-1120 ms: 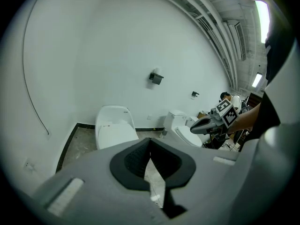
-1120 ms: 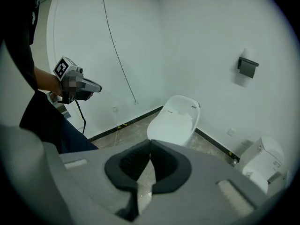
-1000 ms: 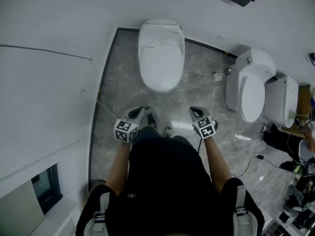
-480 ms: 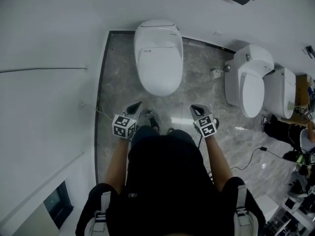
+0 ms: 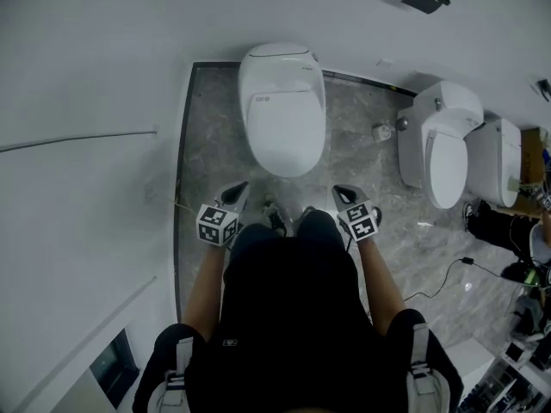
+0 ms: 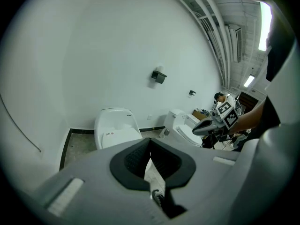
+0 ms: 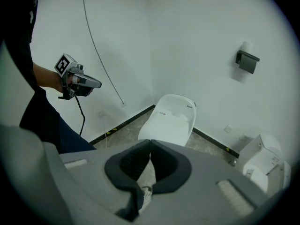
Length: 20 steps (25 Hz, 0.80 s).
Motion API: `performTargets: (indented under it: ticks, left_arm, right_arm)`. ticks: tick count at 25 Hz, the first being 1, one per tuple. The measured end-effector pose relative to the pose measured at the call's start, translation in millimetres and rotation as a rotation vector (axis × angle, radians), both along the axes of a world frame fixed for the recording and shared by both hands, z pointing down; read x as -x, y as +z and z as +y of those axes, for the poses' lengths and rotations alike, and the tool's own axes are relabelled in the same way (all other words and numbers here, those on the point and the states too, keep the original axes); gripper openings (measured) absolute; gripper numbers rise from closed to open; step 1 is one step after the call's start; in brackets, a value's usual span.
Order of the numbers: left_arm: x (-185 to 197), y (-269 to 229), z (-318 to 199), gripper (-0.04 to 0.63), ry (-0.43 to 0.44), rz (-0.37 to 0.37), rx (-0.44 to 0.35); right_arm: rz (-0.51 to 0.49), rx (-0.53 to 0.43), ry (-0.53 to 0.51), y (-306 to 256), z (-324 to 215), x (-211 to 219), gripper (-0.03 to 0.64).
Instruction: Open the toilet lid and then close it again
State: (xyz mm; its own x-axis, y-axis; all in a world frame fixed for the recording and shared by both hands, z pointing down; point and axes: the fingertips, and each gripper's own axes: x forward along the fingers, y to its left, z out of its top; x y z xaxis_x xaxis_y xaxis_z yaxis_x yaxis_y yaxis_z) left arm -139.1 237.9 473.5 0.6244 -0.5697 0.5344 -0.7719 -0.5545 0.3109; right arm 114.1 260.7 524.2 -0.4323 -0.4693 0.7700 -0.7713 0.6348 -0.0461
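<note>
Head view: the toilet (image 5: 282,110) is seen straight ahead on the floor, lid (image 5: 285,136) down, long axis pointed away from the person. Left gripper (image 5: 238,188) and right gripper (image 5: 338,190) are both clamped together on nothing, held about equally near its front edge.

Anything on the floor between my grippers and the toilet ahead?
Nothing. The head view shows only bare floor between the left gripper, the right gripper and the toilet.
</note>
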Motion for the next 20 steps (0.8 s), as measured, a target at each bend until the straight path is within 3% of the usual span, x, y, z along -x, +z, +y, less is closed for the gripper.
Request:
performTargets:
  ticks: [4, 20]
  left_arm:
    - [1.9, 10.3, -4.5, 0.011, -0.011, -0.002, 0.045]
    - [-37.7, 10.7, -55.5, 0.011, -0.052, -0.011, 0.071]
  right_arm:
    - [-0.012, 0.011, 0.007, -0.4, -11.7, -0.4, 0.003]
    - [-0.030, 0.083, -0.048, 23.5, -69.5, -34.2, 0.003]
